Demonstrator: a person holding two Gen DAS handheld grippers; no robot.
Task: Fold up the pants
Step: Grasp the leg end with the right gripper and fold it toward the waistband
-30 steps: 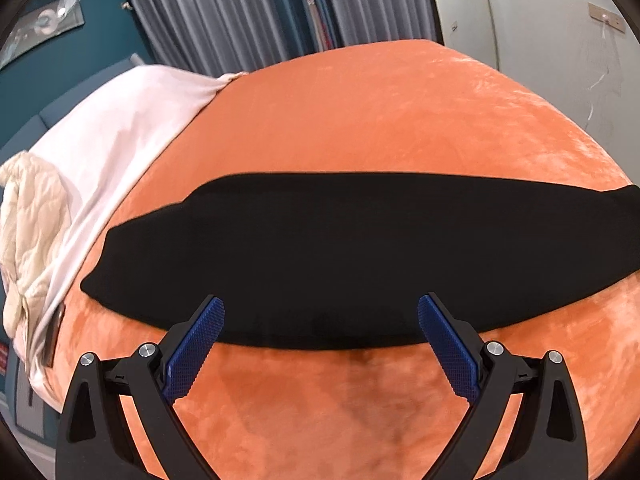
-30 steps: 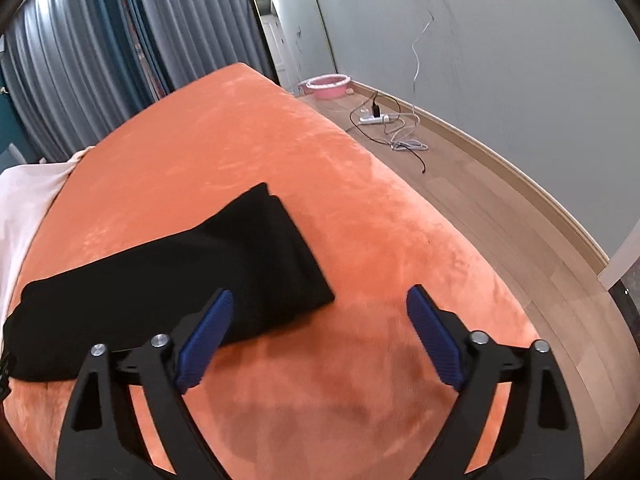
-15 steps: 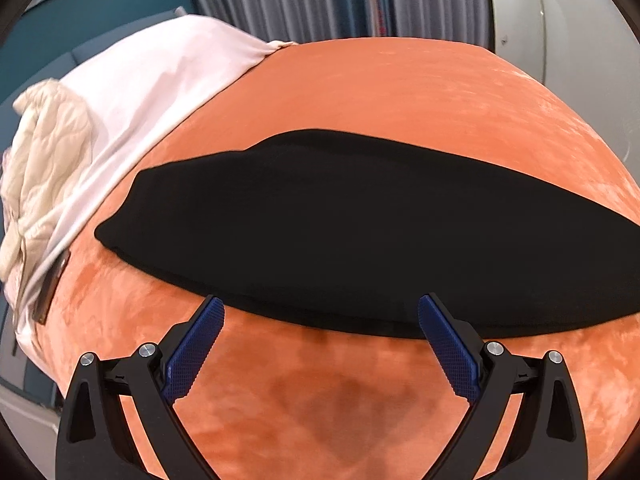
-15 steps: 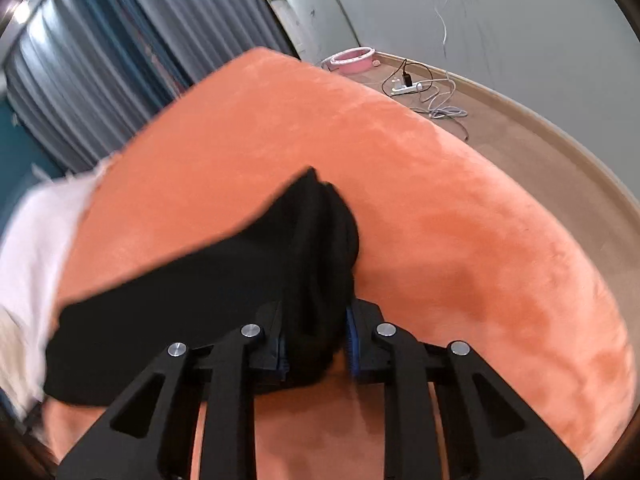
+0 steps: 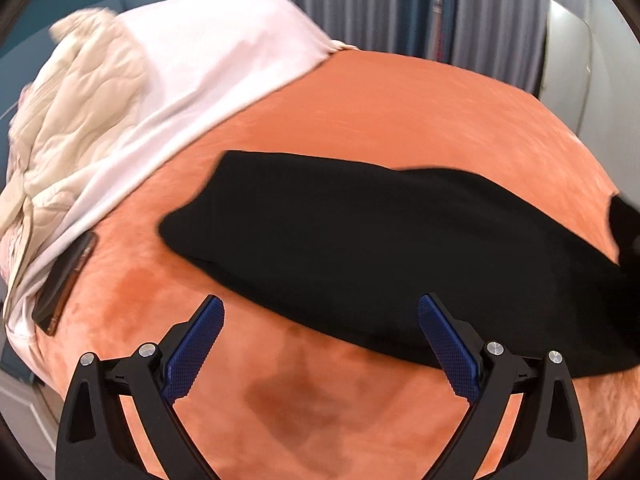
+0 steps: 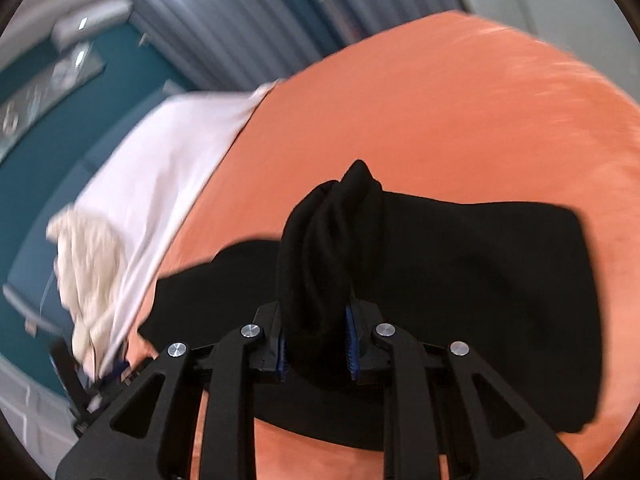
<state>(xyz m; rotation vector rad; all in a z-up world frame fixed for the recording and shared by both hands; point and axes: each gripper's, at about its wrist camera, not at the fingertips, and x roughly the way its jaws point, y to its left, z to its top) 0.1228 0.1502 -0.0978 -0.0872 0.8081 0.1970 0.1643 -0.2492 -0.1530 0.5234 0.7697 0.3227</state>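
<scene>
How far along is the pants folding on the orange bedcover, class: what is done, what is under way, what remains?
Done: the black pants lie in one long strip, legs seemingly stacked, on the orange bedcover. Under way: the right gripper, whose jaws have just been closing, pinches a bunched end above the rest. The left gripper is open and holds nothing. Left: laying that end down and smoothing the fold.

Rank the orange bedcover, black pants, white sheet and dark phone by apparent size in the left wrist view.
1. Orange bedcover, fills most of the frame.
2. Black pants and white sheet: too close to rank; the pants lie nearer the camera and run off the right edge.
3. Dark phone, clearly smallest, partly under the sheet.
</scene>
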